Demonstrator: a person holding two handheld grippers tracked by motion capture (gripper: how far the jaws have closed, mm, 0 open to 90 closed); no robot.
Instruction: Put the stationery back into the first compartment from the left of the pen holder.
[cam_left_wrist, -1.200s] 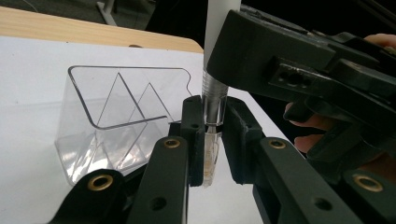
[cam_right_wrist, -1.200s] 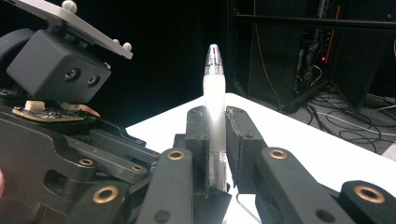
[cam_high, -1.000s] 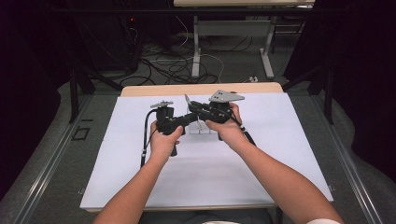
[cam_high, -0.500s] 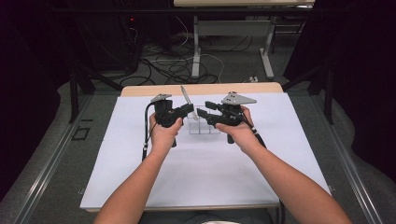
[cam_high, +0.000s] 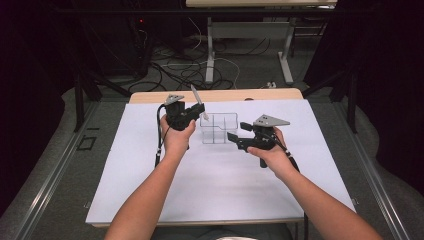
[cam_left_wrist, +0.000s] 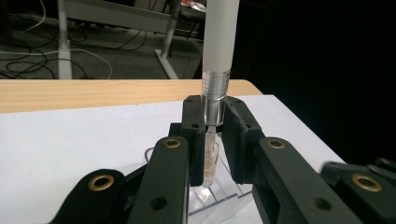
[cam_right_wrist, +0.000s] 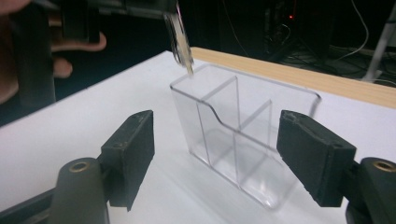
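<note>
Overhead, the left gripper (cam_high: 196, 111) holds a white pen (cam_high: 197, 100) tilted above the clear divided organizer (cam_high: 218, 128) on the white sheet (cam_high: 150, 190); the right gripper (cam_high: 235, 140) sits just beside the organizer, its jaws having just been opening.

Left gripper view: jaws pinch the pen (cam_left_wrist: 219, 42) at its clear lower barrel, tip down. It looks light, stiff and slippery; the ribbed collar seems the safer hold.

Right gripper view: jaws spread, nothing between the pads; organizer (cam_right_wrist: 243, 135) ahead.

Black hand-held gripper (cam_high: 235, 140) with brass-ringed joints, grey plate, trailing cable.
</note>
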